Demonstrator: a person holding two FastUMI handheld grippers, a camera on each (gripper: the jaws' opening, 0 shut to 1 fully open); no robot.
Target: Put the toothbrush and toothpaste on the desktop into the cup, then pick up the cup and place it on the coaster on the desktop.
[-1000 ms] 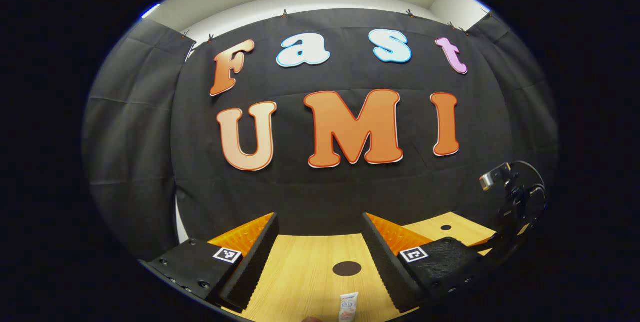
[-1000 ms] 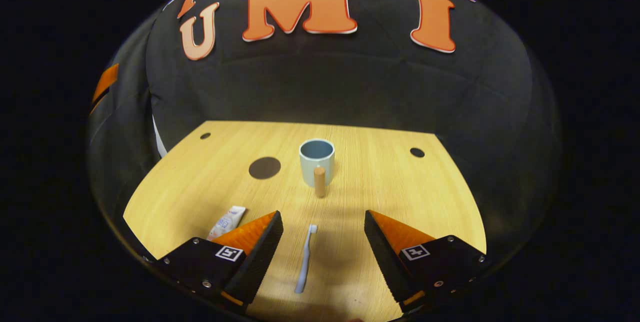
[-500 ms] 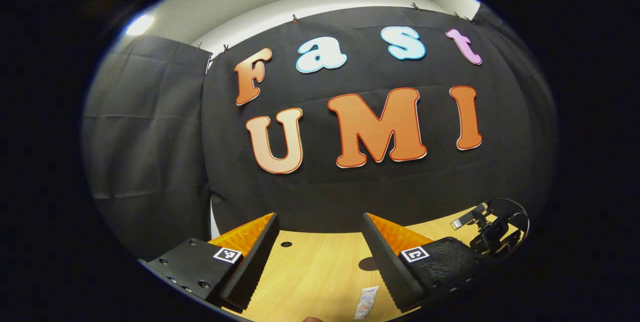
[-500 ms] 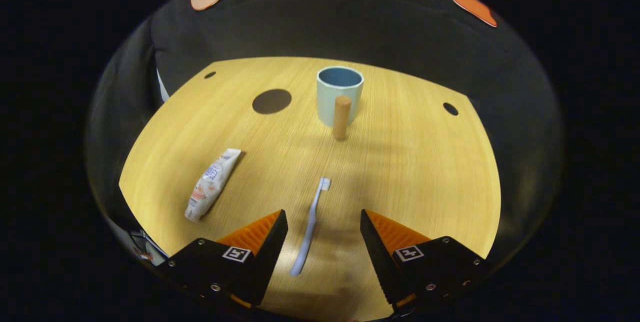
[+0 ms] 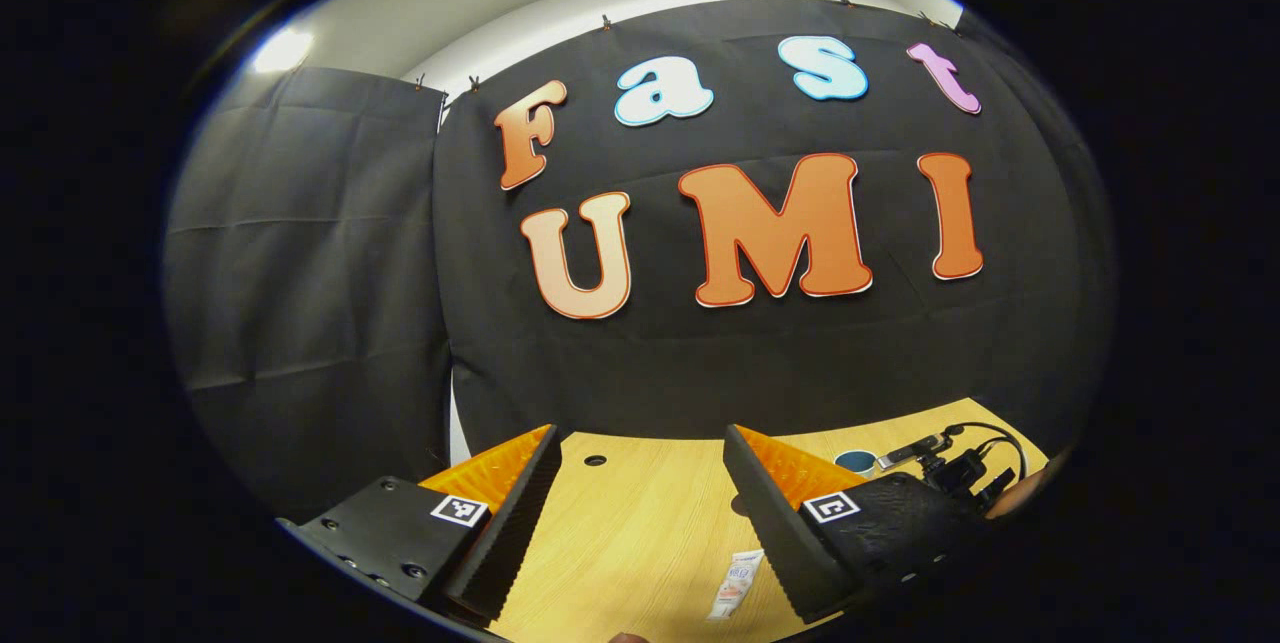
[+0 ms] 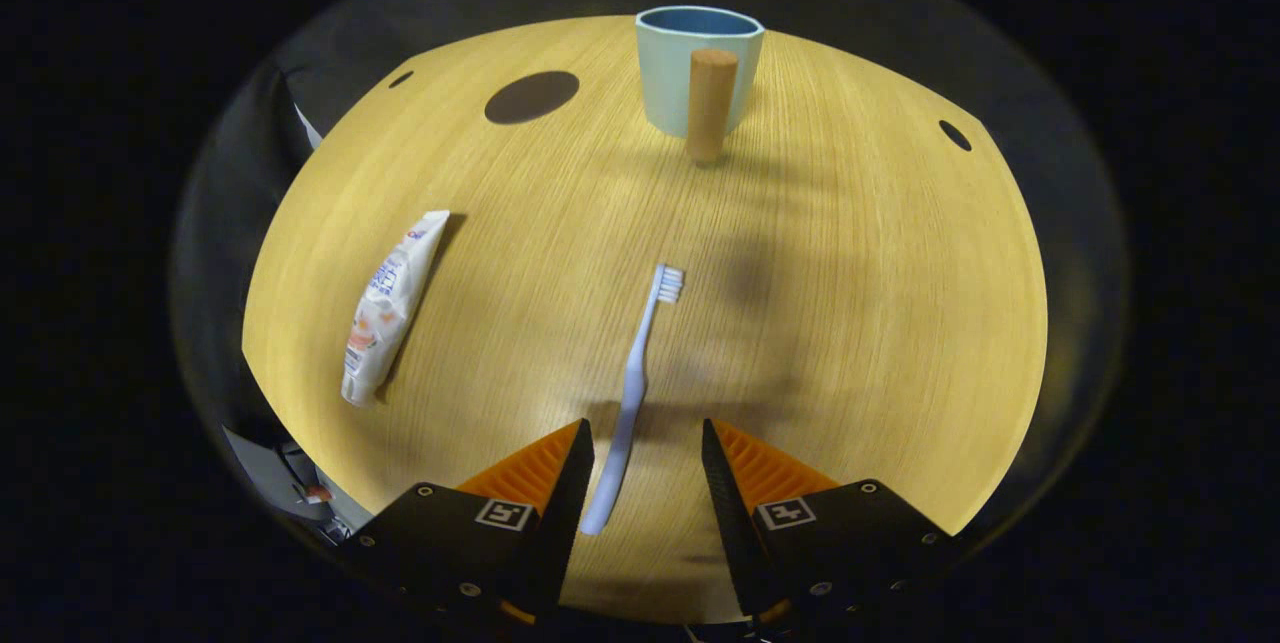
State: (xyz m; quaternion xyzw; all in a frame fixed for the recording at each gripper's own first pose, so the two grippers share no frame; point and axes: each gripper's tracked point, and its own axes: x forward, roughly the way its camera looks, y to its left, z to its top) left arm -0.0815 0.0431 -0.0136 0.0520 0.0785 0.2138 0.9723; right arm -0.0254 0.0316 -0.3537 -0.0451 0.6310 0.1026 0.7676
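In the right gripper view a pale blue toothbrush (image 6: 636, 393) lies on the wooden desktop (image 6: 850, 323), bristles pointing away. Its handle end sits between the fingers of my right gripper (image 6: 645, 443), which is open and narrowed around it without touching. Farther off stands the light blue cup (image 6: 700, 63) with a wooden handle (image 6: 711, 103). The dark round coaster (image 6: 532, 96) lies to its left. The toothpaste tube (image 6: 392, 308) rests at the left. My left gripper (image 5: 640, 453) hovers open and empty, with the toothpaste (image 5: 735, 583) close to its right finger.
The left gripper view shows the cup's rim (image 5: 855, 463) and the other gripper's cabled body (image 5: 950, 468) at the far right. Small dark holes (image 6: 954, 134) mark the desktop's corners. Its edge curves close on the left and right.
My right gripper has come down and forward over the toothbrush, and its fingers have narrowed around the handle end. The left gripper has swung left, so the toothpaste now sits by its right finger.
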